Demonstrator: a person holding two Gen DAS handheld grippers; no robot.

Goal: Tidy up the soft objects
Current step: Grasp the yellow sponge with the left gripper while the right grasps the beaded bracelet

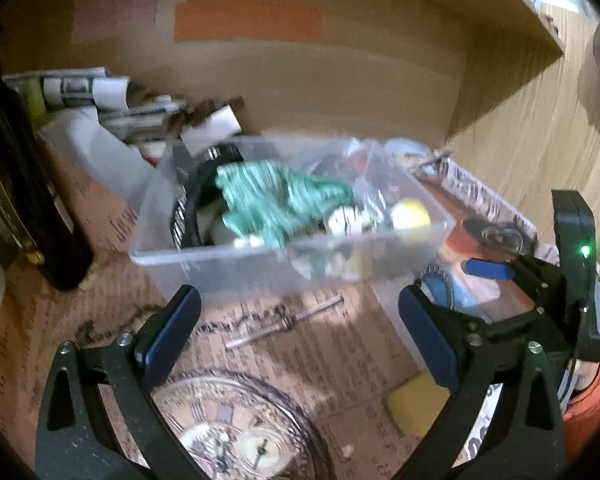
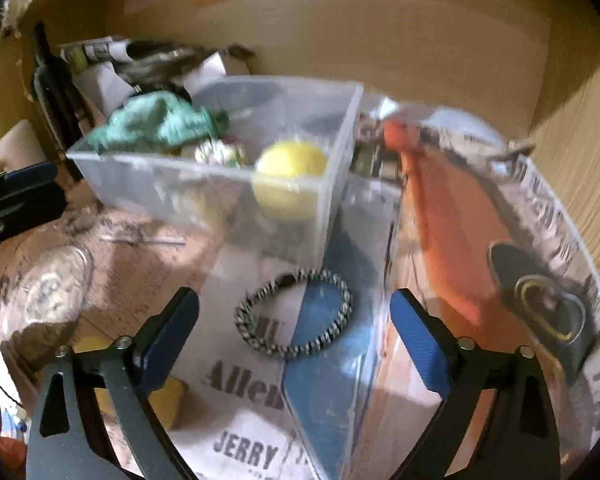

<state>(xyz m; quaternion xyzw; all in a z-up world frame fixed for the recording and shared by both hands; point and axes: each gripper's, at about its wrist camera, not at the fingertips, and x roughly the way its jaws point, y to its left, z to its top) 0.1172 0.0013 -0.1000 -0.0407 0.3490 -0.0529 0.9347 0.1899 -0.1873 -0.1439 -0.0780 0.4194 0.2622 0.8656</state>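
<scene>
A clear plastic bin [image 1: 204,264] stands ahead, holding a green knitted cloth [image 1: 268,196], a yellow ball [image 1: 412,212] and small trinkets. In the right wrist view the same bin [image 2: 148,184] holds the green cloth [image 2: 152,124] and yellow ball [image 2: 290,178]. A second clear bin [image 2: 364,264] beneath my right gripper [image 2: 294,334] holds a braided bracelet [image 2: 296,312]. My left gripper [image 1: 300,332] is open and empty in front of the first bin. My right gripper is open and empty. A yellow sponge [image 1: 416,404] lies low right in the left wrist view.
The surface is covered in printed paper with a pocket-watch picture [image 1: 236,432]. A dark bottle [image 1: 24,184] and rolled papers [image 1: 84,88] stand at the back left. A padlock [image 2: 548,308] lies at right. Cardboard walls [image 1: 340,80] close in behind.
</scene>
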